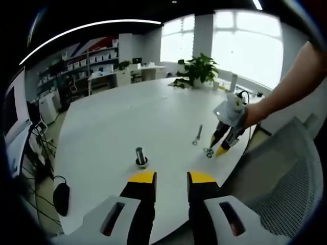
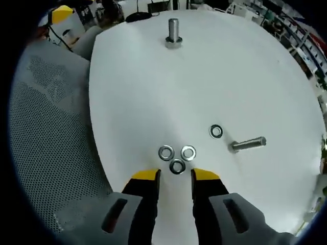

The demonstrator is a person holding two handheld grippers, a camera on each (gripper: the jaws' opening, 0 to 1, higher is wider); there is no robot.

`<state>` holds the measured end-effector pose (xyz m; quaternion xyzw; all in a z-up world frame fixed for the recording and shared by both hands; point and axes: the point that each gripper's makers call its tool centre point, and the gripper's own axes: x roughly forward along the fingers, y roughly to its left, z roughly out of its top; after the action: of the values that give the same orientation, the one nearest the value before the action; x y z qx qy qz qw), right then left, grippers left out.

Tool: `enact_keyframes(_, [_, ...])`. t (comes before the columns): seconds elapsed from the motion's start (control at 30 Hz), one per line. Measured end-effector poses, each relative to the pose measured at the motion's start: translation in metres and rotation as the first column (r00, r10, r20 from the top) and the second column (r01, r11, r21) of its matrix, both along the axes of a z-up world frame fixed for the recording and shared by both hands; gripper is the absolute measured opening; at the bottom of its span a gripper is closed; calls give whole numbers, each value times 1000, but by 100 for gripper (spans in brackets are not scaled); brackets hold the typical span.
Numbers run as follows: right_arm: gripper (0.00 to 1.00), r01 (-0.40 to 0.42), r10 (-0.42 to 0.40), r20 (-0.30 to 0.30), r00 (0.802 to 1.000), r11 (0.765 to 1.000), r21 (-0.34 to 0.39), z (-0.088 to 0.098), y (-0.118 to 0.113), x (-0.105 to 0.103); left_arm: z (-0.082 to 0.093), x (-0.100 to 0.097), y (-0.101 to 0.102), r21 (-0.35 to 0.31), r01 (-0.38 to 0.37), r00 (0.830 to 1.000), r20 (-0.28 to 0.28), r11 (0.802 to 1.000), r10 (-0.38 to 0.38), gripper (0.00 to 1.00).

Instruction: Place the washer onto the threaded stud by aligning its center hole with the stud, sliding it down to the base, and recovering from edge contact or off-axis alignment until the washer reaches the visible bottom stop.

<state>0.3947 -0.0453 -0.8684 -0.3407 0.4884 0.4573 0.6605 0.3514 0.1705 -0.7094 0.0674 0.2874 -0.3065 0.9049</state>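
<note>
Right gripper (image 2: 176,176), jaws narrowly apart and empty, poised over nearest washer (image 2: 177,167); pickup pending, next close on it, then carry to upright stud (image 2: 173,31).

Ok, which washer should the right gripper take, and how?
The nearest washer, lying flat just ahead of the open right gripper. Come straight down and pinch across its outer rim on the near, free edge; two other washers crowd its far side.

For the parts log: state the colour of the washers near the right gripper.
Silvery metal, all four washers; clearest in the right gripper view.
</note>
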Motion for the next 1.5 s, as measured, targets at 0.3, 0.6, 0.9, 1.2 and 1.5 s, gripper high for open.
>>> enact_keyframes(0.3, [20, -47, 46, -21, 999, 997, -58, -2, 4, 4, -1, 0, 3, 0, -9, 1000, -2, 1000, 9, 21])
enact_keyframes(0.6, [15, -115, 103, -76, 992, 978, -176, -3, 5, 6, -2, 0, 4, 5, -10, 1000, -6, 1000, 10, 20])
enact_keyframes(0.9, [15, -116, 97, -86, 992, 958, -261, -3, 7, 6, -1, 0, 4, 12, -9, 1000, -1, 1000, 9, 20])
enact_keyframes(1.2, [15, -99, 78, -81, 994, 948, -302, -3, 5, 5, 5, 1, 2, -47, -25, 1000, -1, 999, 25, 20])
enact_keyframes(1.5, [15, -57, 49, -37, 998, 955, -292, -2, 3, 3, 11, 2, 0, -71, -25, 999, 23, 997, 27, 22])
